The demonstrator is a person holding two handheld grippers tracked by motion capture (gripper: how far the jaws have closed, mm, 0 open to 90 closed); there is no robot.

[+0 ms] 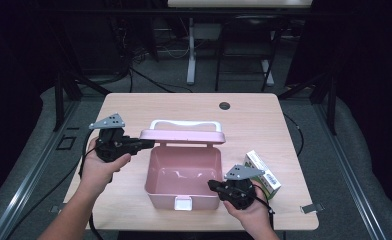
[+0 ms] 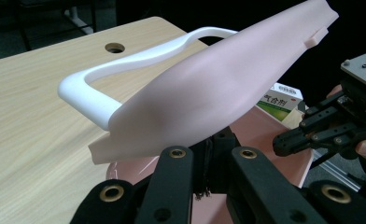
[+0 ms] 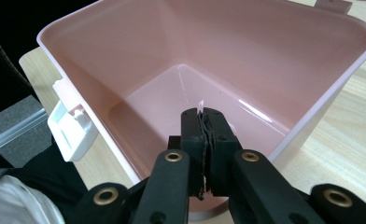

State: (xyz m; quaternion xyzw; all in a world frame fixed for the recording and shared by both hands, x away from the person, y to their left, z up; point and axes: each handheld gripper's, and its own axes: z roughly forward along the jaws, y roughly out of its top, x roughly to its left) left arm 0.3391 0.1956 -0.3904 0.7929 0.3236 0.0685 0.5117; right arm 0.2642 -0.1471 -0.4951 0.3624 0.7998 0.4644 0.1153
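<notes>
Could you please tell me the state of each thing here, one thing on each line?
Pink box: open, nothing visible inside, upright on the table.
Lid: raised, held up at its left edge.
White latch: undone, on the front wall.
Green and white carton: closed, lying on the table right of the box.
Left gripper: shut on the lid.
Right gripper: shut, at the box's rim.

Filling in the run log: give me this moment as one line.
left tongs: shut on lid, held open | right tongs: shut, at pink box front corner | medicine carton: on table, beside box
</notes>
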